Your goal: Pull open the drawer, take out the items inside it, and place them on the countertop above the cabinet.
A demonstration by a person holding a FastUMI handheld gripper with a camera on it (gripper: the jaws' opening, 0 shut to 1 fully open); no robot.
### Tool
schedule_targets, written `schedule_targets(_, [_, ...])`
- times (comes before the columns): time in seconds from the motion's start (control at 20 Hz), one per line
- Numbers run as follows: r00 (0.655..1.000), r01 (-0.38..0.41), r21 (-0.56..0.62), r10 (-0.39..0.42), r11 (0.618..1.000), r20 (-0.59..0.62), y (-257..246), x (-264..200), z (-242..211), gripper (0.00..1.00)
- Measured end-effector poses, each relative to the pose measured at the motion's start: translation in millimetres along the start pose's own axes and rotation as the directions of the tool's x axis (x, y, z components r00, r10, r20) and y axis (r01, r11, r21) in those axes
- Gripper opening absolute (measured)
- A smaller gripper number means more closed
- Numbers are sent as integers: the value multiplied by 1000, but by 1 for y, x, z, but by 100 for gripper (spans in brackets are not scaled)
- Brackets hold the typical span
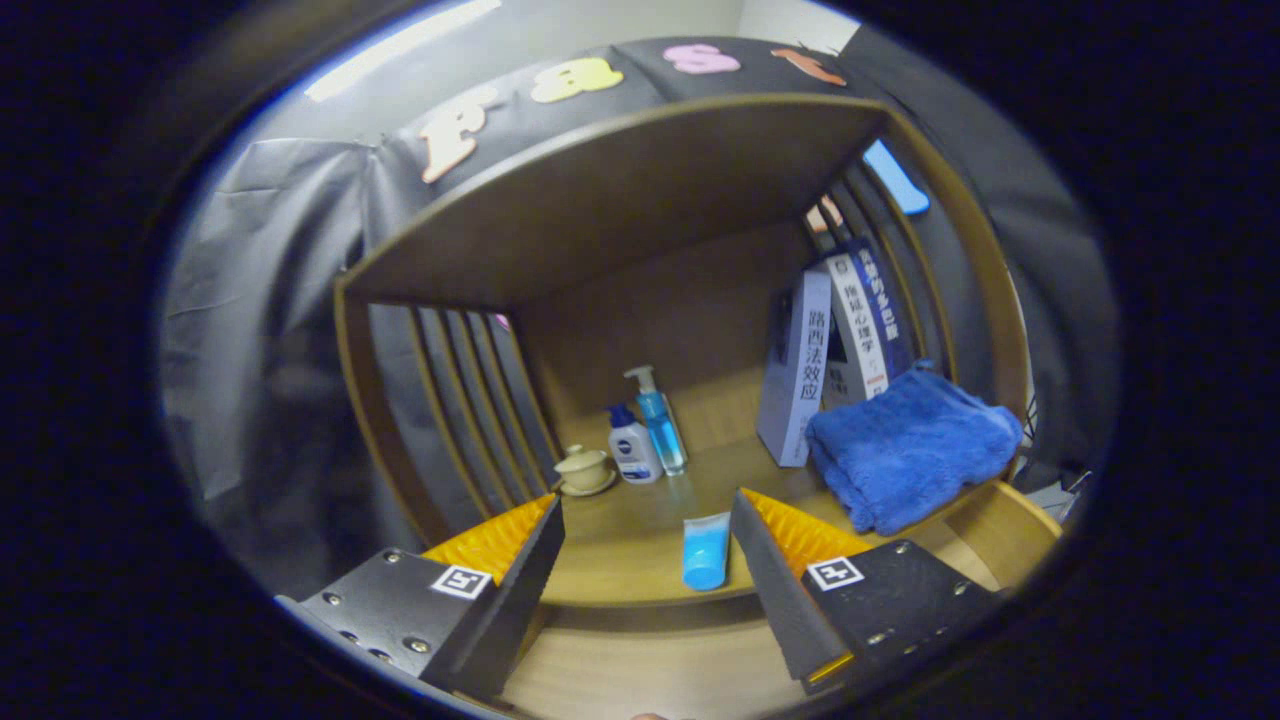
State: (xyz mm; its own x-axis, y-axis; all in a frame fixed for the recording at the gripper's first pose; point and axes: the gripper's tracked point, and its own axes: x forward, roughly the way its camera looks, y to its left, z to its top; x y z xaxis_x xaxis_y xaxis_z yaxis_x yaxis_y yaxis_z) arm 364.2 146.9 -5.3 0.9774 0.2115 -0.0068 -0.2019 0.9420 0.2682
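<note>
The hand-held gripper point(648, 560) is hovering wide open and empty over the counter point(620, 545), where a blue tube point(705, 552) is lying near the front edge, just beside one finger; a careless sweep risks nudging it off.

A ceiling strip light point(400, 45) glows above the booth, leaving the wooden shelf point(620, 200) dim and warm with its underside in shadow. Fisheye distortion bows the shelf's straight edges, and the spread, empty fingers point(645, 545) sit slightly soft in the foreground.
</note>
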Motion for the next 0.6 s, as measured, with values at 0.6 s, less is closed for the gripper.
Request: schedule_targets(0.6, [994,98,-135,-91,986,59,-13,-169,-99,99])
